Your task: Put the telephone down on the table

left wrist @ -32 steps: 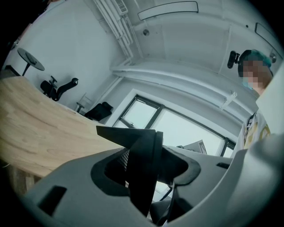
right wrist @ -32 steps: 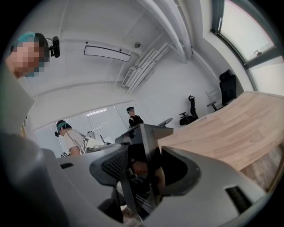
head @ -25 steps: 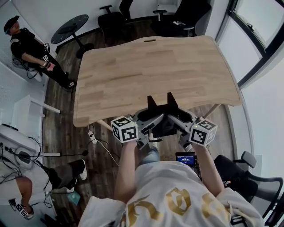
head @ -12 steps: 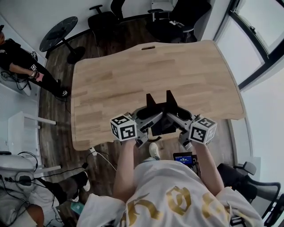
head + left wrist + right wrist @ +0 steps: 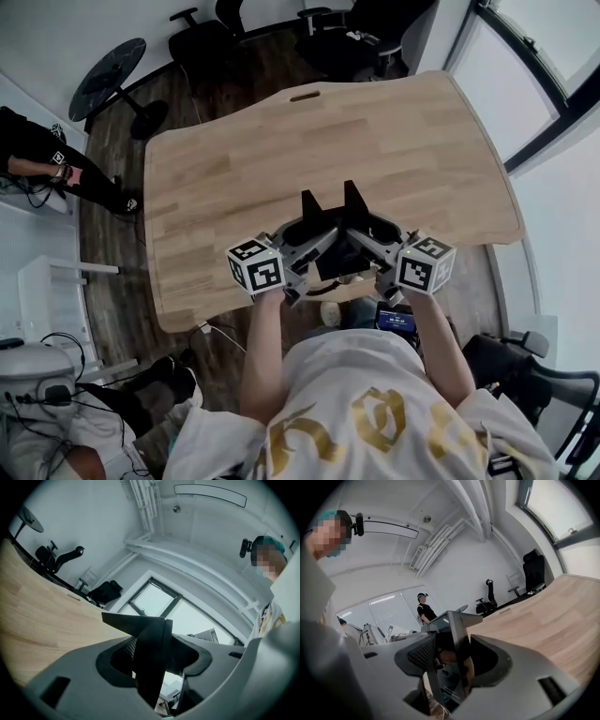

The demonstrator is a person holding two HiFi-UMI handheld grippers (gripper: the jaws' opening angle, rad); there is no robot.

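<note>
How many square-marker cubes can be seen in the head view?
2. One marker cube sits left of the held telephone, by the table's near edge; the other sits right of it. None seems hidden.

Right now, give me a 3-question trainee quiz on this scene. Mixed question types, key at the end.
1. True or false: the telephone already lies on the table.
2. Of the left gripper and the right gripper, which is clamped on the telephone? A) left only B) right only C) both
3. Fill in: the telephone is held over the table's ____ edge (near or far, as seen from the head view).

Key: 1 false, it is held in the air; 2 C; 3 near.
</note>
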